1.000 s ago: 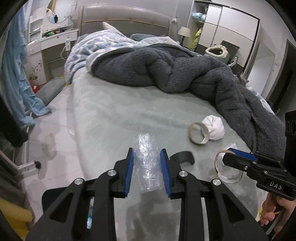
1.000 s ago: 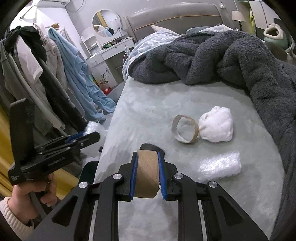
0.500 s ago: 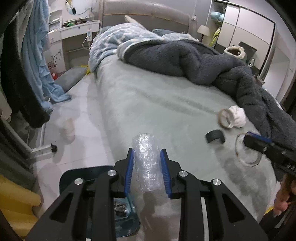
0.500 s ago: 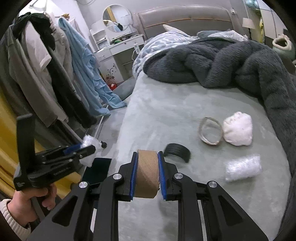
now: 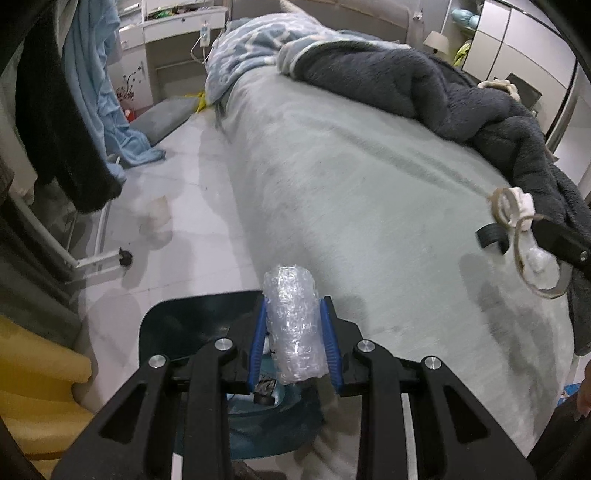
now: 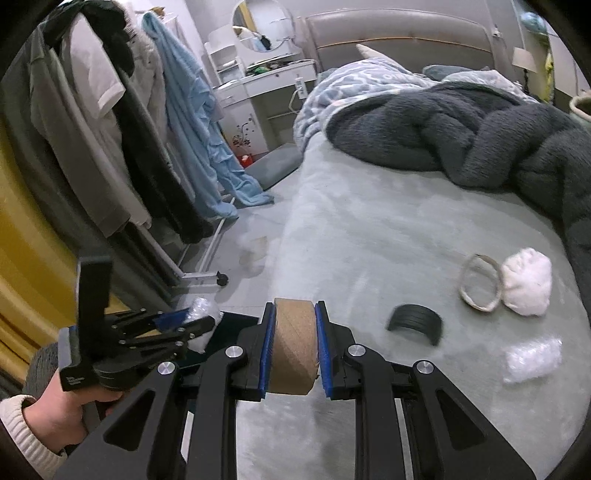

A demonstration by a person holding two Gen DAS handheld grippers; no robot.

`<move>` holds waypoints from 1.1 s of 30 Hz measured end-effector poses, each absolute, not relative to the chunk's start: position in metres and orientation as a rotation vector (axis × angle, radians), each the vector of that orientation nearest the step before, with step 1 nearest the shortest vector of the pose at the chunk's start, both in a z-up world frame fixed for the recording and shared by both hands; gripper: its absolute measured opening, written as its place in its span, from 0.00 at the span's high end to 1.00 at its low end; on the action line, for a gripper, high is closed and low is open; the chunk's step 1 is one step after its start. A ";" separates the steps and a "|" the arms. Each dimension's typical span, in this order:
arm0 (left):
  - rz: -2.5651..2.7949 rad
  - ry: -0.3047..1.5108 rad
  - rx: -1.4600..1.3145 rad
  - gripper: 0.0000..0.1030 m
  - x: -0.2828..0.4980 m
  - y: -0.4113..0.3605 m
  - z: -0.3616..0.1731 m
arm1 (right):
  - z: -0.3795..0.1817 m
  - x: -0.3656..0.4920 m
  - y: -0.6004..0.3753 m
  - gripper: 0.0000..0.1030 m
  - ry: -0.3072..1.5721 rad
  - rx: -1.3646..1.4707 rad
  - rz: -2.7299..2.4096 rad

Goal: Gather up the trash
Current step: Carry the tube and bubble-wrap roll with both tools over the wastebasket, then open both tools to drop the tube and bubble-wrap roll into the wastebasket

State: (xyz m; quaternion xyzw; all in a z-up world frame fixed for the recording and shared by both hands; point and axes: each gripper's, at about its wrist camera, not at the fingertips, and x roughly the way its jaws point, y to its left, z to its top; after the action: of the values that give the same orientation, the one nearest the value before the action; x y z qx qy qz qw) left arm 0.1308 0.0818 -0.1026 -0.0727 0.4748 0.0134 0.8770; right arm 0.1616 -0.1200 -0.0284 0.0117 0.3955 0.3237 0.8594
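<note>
Left wrist: crinkly clear bubble-wrap roll (image 5: 294,325)

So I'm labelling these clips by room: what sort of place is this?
A bedroom, most likely: a bed with a padded headboard and a rumpled grey blanket, a dressing table with a round mirror, and clothes on a rack.

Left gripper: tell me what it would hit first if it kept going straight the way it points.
Probably the dark bin on the floor beside the bed. The left gripper, shut on a bubble wrap roll, points down over the bin's rim. Depth is unclear, so it might meet the bed's edge instead.
</note>
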 end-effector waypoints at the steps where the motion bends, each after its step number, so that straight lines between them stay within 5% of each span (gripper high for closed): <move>1: 0.032 1.004 -0.155 0.70 0.131 0.086 -0.106 | -0.028 0.161 -0.115 0.79 0.830 0.017 0.687; 33: 0.072 1.362 -0.331 0.65 0.099 0.191 -0.204 | -0.091 0.160 0.047 0.79 0.985 -0.193 0.884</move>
State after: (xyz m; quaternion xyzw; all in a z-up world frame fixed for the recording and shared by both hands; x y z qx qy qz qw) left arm 0.0990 0.1908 -0.2038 -0.1522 0.6265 0.0332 0.7637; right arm 0.1596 0.0474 -0.0909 -0.0895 0.4568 0.4097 0.7845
